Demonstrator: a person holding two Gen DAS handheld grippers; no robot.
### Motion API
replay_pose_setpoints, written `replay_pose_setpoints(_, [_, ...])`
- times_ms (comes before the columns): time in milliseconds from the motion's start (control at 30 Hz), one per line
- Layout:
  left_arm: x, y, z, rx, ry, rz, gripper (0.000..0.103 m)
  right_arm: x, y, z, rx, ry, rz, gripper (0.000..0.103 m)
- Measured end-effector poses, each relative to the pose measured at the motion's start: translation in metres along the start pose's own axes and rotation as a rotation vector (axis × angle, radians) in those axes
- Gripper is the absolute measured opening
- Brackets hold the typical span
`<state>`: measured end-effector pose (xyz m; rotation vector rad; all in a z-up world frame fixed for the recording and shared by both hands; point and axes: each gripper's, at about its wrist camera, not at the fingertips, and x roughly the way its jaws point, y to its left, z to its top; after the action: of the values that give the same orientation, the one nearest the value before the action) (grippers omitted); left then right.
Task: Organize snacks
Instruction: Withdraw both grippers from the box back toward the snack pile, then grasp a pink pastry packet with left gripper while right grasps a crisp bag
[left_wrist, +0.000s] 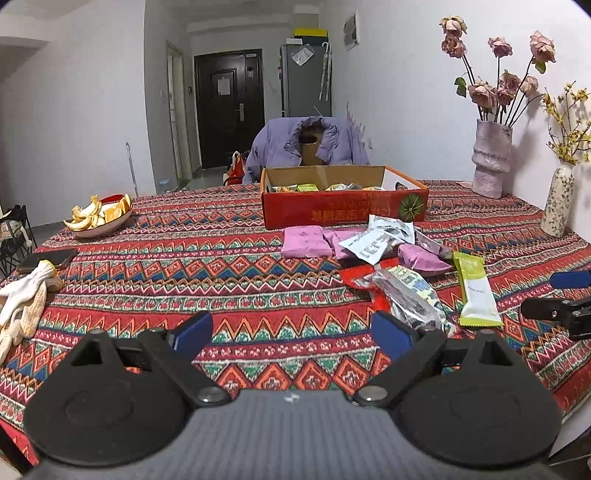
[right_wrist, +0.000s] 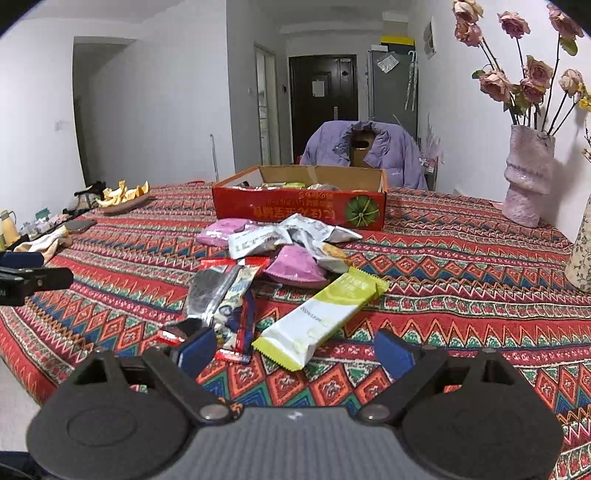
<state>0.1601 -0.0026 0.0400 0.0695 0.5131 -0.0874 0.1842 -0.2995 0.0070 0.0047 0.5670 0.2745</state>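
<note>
Both claws gape wide and hold nothing: left gripper (left_wrist: 291, 334) over bare cloth, right gripper (right_wrist: 295, 349) just short of a green bar (right_wrist: 321, 317). One patterned tablecloth (left_wrist: 166, 258) covers the table. Loose snacks (right_wrist: 266, 254) lie heaped before one red box (right_wrist: 299, 210), which holds more packets. Two vases (left_wrist: 491, 158) stand by the white wall. One peel bowl (left_wrist: 99, 218), one phone (left_wrist: 46, 260), gloves (left_wrist: 22, 302) sit left.
</note>
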Motion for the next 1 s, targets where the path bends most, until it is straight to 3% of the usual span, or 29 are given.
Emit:
replay_pose_setpoints(367, [0.041,-0.004,0.014,-0.018,0.062,-0.030,0.094,0.023,-0.023,0.009,0.105,-0.016,0.005,0.091])
replay_pose_setpoints(667, [0.117,-0.002,0.049,-0.017,0.073,-0.001,0.094,0.067,-0.040,0.037,0.136,-0.001,-0.003,0.088])
replay_pose_setpoints(1000, [0.240,0.002,0.083,-0.018,0.124,-0.009,0.094,0.144,-0.075,0.063,0.432,0.058,0.220,0.082])
